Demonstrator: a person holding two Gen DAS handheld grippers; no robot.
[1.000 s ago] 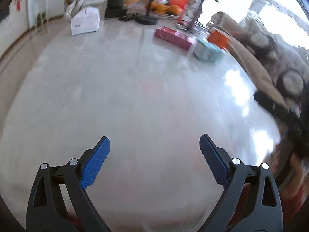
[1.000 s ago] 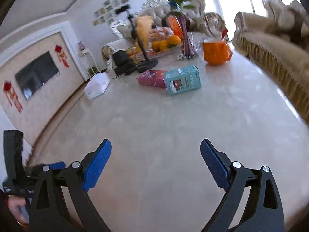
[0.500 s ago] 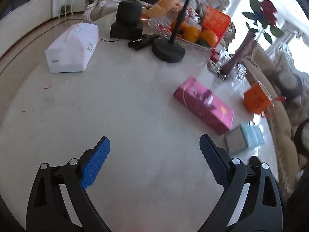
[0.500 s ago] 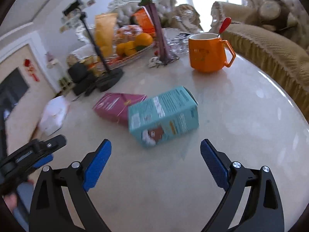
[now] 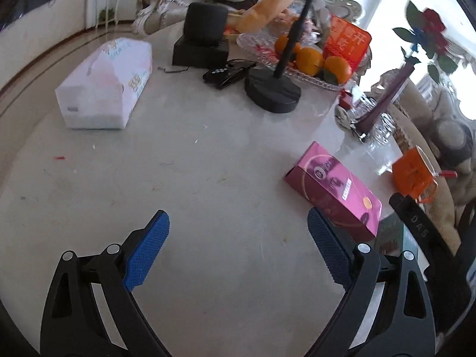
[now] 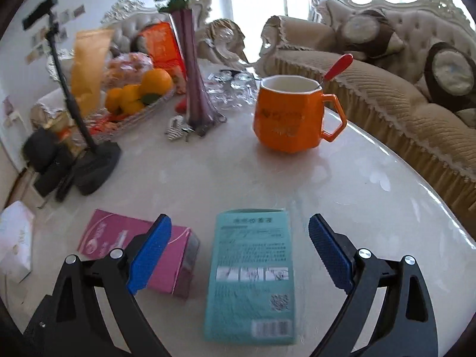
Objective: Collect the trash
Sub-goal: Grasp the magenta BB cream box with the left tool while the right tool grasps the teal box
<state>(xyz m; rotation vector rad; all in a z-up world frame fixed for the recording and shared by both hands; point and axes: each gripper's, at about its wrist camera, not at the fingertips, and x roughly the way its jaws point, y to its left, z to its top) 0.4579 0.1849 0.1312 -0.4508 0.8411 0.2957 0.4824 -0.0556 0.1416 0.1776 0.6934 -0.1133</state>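
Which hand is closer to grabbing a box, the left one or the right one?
The right one, probably. The right gripper is open with the teal box lying right between its fingers. The left gripper is open too, but over bare table, with the pink box off to its right.

Marble table [image 6: 372, 184] carries teal box [image 6: 253, 273], pink box [image 5: 333, 190], mug [image 6: 288, 116].
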